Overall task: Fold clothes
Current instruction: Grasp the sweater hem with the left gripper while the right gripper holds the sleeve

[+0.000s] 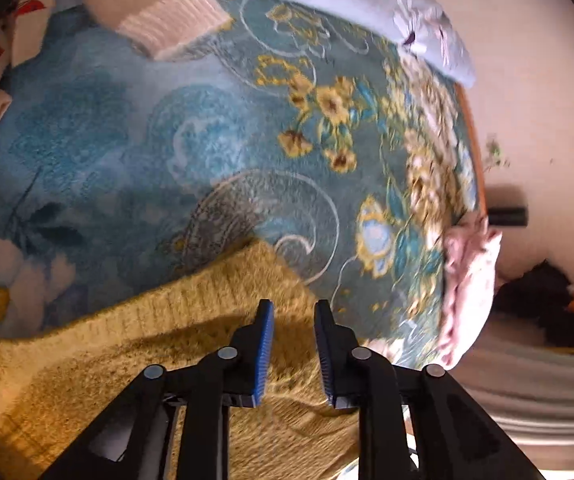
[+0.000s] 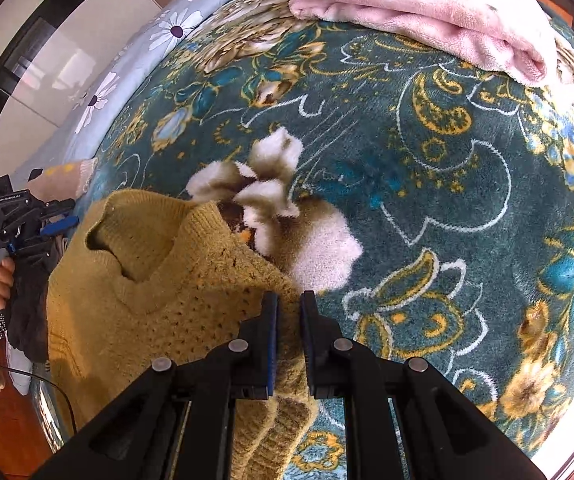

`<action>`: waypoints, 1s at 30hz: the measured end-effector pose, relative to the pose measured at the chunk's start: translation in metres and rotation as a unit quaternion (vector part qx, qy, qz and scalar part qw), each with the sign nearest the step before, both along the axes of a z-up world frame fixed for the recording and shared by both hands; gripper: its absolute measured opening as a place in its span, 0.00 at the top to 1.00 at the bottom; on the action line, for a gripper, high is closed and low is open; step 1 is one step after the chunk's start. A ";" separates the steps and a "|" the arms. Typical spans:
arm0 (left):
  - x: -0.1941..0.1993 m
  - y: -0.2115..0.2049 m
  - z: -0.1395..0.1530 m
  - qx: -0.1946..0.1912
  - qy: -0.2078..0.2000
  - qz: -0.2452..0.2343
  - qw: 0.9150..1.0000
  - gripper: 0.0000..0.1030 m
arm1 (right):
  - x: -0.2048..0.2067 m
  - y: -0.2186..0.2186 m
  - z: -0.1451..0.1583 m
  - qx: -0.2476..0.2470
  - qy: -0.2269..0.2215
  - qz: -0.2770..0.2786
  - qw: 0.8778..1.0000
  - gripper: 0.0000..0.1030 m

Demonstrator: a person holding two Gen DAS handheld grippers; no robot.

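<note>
Your bed (image 2: 427, 168) is covered by a teal plush blanket (image 1: 135, 128) printed with gold flowers and white scrolls. Take that blanket's big white flower print (image 2: 287, 216) as your landmark. The mustard knitted sweater (image 2: 159, 280) lies just on the near-left side of it, its shoulder overlapping the petals. Beyond the flower, at the far edge of the bed, you have a folded pink fleece (image 2: 419, 8). A pale blue daisy-print sheet (image 2: 135, 64) runs along the bed's left rim, far-left of the flower.
</note>
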State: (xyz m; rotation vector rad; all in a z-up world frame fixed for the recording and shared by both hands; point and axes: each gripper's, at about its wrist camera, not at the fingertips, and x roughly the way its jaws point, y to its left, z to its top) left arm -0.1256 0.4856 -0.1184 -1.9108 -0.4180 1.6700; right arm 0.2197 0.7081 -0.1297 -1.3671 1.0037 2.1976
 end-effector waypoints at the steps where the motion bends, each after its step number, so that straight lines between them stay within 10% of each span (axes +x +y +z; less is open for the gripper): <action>1: 0.002 0.003 -0.004 0.000 -0.011 0.003 1.000 0.68 | 0.001 -0.001 -0.001 -0.003 0.003 -0.001 1.000 0.89; 5: -0.001 0.021 -0.019 -0.006 -0.066 0.043 0.997 0.47 | 0.003 -0.009 0.004 0.002 0.008 0.015 1.000 0.89; 10: -0.010 0.054 -0.037 -0.098 -0.089 0.061 0.989 0.46 | 0.005 -0.012 0.008 0.006 0.013 0.032 0.999 0.89; 18: 0.000 0.101 -0.033 -0.266 -0.020 0.002 0.964 0.70 | 0.006 -0.018 0.009 0.008 0.019 0.049 0.999 0.88; 30: 0.003 0.090 0.009 -0.182 0.049 0.049 0.981 0.91 | 0.003 0.006 0.031 0.050 0.046 0.035 0.997 0.92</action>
